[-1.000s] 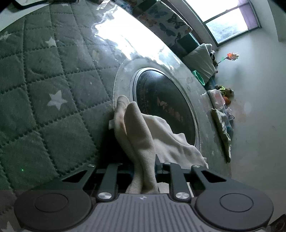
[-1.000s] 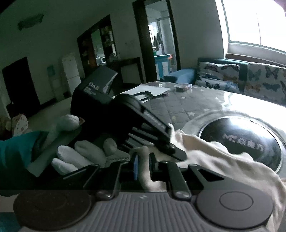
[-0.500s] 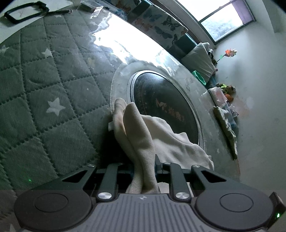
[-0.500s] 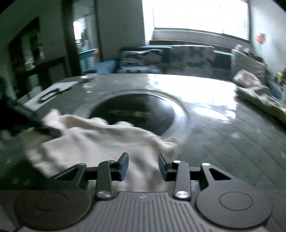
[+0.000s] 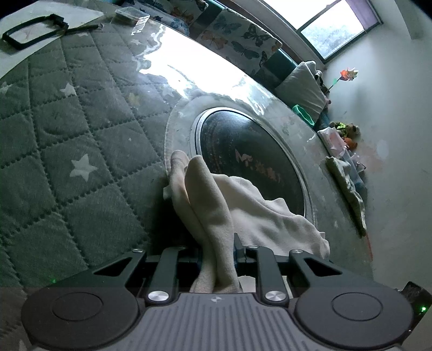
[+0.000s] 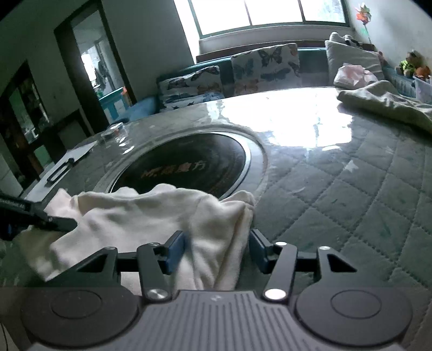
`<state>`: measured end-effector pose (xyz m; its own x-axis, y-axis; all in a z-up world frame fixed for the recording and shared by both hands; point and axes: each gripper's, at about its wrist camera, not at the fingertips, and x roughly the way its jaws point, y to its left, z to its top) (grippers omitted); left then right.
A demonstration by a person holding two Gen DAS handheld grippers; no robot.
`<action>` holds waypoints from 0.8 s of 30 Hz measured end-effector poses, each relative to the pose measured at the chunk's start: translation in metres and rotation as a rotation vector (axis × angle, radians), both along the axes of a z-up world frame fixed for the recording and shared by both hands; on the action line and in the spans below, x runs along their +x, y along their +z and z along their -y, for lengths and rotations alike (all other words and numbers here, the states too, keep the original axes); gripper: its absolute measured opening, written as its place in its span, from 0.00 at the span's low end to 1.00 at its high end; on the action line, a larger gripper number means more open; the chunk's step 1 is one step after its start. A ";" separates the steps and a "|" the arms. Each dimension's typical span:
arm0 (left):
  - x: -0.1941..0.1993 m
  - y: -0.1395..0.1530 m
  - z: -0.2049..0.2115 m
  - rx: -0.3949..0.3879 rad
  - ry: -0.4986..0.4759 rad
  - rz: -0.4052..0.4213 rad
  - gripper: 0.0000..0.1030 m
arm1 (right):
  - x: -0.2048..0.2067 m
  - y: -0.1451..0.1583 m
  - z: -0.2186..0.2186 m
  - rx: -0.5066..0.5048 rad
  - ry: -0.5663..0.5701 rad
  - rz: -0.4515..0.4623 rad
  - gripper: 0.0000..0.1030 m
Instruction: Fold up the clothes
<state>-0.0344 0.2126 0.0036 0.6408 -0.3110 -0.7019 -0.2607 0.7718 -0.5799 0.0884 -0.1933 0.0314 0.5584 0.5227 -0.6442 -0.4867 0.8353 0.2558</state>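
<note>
The cloth, cream and limp, lies bunched at the 6 o'clock rim of the dark disc in the quilted table. The left gripper is clamped on a bunched fold; the right gripper stands open around another fold. It looks light, soft and floppy: pinch at edges or corners, since folds sag and slip.

This is a home living room: a sofa with butterfly-print cushions sits under a wide window, stuffed toys rest nearby, and a quilted star-patterned cloth covers the round table.
</note>
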 end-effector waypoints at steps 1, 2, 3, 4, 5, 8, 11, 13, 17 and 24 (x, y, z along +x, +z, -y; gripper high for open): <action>0.000 0.000 0.000 0.003 -0.001 0.001 0.20 | -0.002 0.001 -0.001 0.000 0.004 -0.003 0.45; 0.000 0.000 0.000 0.006 -0.001 0.001 0.20 | -0.002 0.001 -0.001 0.006 0.006 -0.010 0.43; 0.000 0.001 0.001 0.010 -0.003 0.002 0.20 | -0.003 0.002 -0.002 0.012 0.006 -0.017 0.37; 0.000 0.001 0.001 0.015 -0.004 0.002 0.20 | -0.003 0.002 -0.002 0.022 0.004 -0.026 0.30; 0.000 0.001 0.002 0.019 -0.005 0.002 0.20 | -0.002 0.001 0.000 0.040 -0.003 -0.041 0.26; 0.001 0.002 0.003 0.032 -0.009 0.003 0.21 | -0.002 0.000 0.001 0.063 -0.013 -0.059 0.20; 0.001 0.003 0.006 0.053 -0.013 0.003 0.21 | -0.005 0.001 0.000 0.076 -0.015 -0.059 0.18; 0.001 0.004 0.006 0.058 -0.014 0.002 0.21 | -0.005 0.000 0.002 0.086 -0.017 -0.064 0.21; 0.001 0.004 0.006 0.063 -0.014 0.001 0.21 | -0.005 -0.002 0.004 0.106 -0.019 -0.076 0.27; 0.001 0.009 0.014 0.132 -0.032 0.011 0.19 | -0.010 -0.003 0.000 0.100 -0.011 -0.062 0.19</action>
<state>-0.0335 0.1988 0.0127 0.6397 -0.2371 -0.7311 -0.2285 0.8495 -0.4755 0.0787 -0.1932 0.0289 0.5253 0.5799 -0.6227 -0.4586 0.8094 0.3669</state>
